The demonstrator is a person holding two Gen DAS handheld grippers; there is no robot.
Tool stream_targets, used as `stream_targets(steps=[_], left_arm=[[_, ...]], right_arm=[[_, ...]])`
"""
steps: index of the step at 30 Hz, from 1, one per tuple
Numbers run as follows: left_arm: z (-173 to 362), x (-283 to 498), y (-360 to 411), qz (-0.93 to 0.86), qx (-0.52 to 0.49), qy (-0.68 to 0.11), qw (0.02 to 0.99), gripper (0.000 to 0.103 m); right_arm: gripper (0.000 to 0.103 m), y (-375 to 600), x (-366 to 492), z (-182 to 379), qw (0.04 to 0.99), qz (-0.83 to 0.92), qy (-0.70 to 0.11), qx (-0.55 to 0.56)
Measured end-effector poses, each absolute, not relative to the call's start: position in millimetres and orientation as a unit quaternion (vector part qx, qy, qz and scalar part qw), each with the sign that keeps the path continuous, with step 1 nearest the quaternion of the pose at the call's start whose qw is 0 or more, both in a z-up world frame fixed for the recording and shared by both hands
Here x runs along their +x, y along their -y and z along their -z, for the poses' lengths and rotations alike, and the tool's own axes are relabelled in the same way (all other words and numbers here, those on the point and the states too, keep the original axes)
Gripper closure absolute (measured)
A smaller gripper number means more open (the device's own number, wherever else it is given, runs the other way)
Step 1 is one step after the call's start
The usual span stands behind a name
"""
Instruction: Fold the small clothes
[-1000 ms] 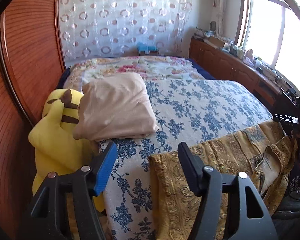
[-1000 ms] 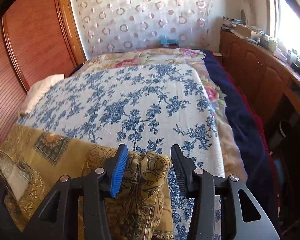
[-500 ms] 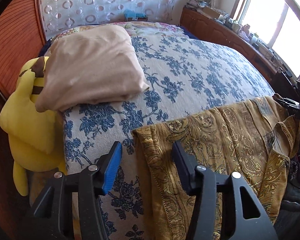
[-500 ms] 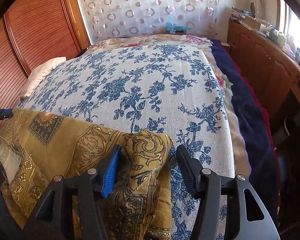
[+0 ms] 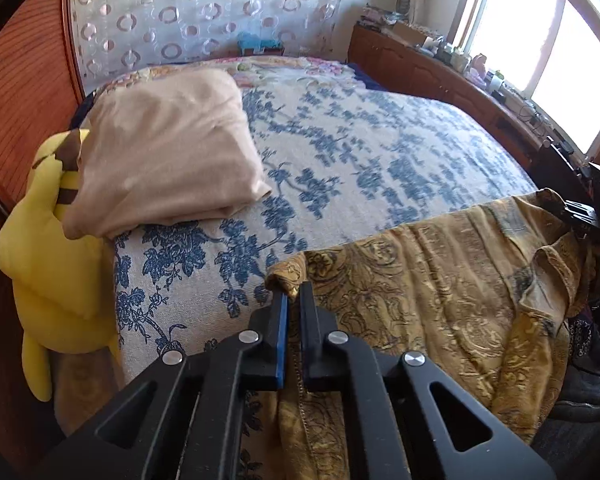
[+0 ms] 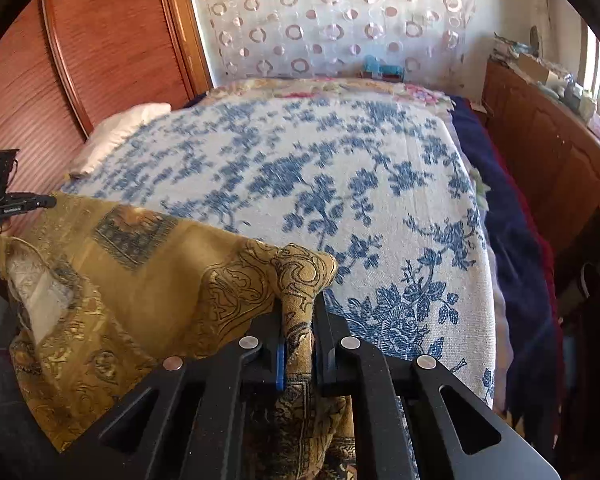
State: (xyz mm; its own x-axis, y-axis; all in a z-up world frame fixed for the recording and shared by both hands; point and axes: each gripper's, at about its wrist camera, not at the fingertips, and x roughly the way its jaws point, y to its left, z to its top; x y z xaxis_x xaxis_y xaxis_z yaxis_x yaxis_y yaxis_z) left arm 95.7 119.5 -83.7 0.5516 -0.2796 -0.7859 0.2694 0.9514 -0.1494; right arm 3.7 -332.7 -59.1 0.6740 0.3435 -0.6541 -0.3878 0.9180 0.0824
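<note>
A: Where's the shirt (image 5: 432, 296)?
B: Draped over the bed's (image 5: 340, 152) near edge. Your left gripper (image 5: 293, 294) just closed, clamped on its left corner.
A: And the right gripper (image 6: 299, 312)?
B: Also just closed, pinching a bunched fold at the shirt's right end, by the bed's near-right corner.

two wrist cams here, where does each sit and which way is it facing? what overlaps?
Left wrist: on the left tongs, angled down over the bed's near edge toward the curtain wall; own black fingers clamp the near-left corner of the gold shirt, beige pillow and yellow plush further left.
Right wrist: on the right tongs, same heading; fingers pinch the shirt's right corner.
Shared: gold shirt, blue floral bedspread, curtain; each sees the other's tongs at frame edge.
</note>
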Motion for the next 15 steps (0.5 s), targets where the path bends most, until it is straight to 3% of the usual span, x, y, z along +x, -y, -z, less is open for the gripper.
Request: stream_targets(steps=[10,15], left_arm=[[-2.6,35.3,-108.7,0.158,-0.002,-0.329,0.931,0.098],[-65.4,8.3,-107.0,0.164,-0.01,-0.247,0.955,0.098]], right_arm=[[0.094,341.6,-53.4,-2.3,0.948,-0.203,-0.245,-0.021],[0.095,344.4,-87.7,-59.3,0.96,-0.217,-0.175,-0.027]])
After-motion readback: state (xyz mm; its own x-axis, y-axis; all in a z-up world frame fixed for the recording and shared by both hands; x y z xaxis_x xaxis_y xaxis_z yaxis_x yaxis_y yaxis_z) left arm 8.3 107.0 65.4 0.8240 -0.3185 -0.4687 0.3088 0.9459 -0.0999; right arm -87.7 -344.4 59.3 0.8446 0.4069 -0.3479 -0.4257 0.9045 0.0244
